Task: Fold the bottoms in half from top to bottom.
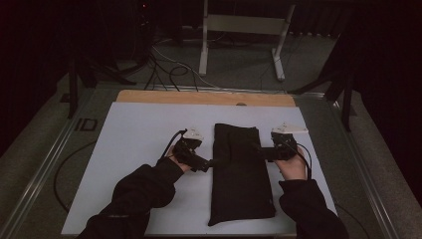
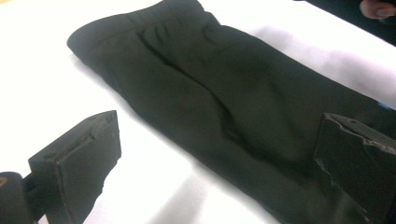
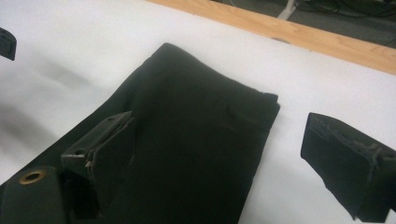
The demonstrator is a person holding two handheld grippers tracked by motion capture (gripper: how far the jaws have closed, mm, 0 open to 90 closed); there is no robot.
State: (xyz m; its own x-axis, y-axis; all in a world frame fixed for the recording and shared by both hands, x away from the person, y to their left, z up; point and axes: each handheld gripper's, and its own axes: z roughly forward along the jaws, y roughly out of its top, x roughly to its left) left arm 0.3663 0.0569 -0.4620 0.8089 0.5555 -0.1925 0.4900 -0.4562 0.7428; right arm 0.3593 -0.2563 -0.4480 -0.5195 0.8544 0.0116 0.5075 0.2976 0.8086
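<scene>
Folded black pants (image 1: 240, 172) lie lengthwise down the middle of the white sheet (image 1: 139, 124), waistband at the far end. The left gripper (image 1: 215, 163) comes in from the left, jaws apart straddling that edge; the right gripper (image 1: 259, 149) does likewise from the right, jaws wide. Both forearms angle inward. The right gripper view catches the wooden table edge (image 3: 299, 35) beyond.

One folded black garment (image 1: 241, 172), perhaps trousers, two tongs (image 1: 215, 162) (image 1: 255, 147), one white table sheet (image 1: 144, 149)

Probably dim lab or studio: floor cables (image 1: 169, 69), metal stand (image 1: 241, 30), white-covered table (image 1: 139, 149).
</scene>
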